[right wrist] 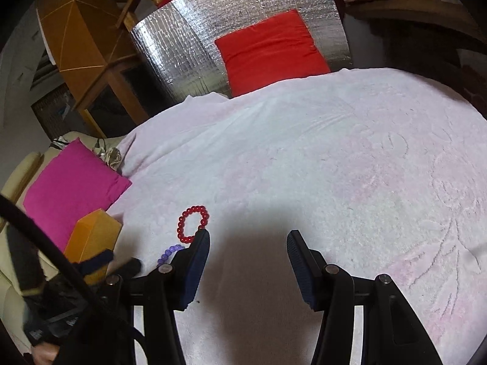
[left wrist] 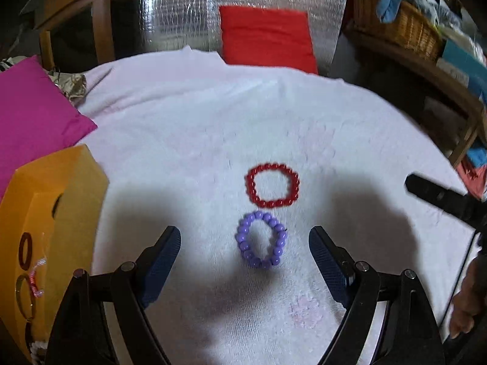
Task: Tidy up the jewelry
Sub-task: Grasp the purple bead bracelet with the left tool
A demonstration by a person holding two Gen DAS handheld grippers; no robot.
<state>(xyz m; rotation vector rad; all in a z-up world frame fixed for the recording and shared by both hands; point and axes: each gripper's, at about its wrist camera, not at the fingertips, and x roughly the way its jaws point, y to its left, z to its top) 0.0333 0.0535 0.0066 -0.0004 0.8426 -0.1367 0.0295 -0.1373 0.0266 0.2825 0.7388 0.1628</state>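
On the white towel (left wrist: 188,127) I see my left gripper (left wrist: 245,243) spread wide around the untouched purple bead bracelet (left wrist: 261,241), a red bead bracelet (left wrist: 272,186) just beyond, the orange box (left wrist: 61,188) cut off at left, and my right gripper (right wrist: 248,246) parted over bare cloth.

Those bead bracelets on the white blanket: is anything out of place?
Yes. The red bead bracelet and purple bead bracelet lie loose on the blanket, while other jewelry sits in the orange box.
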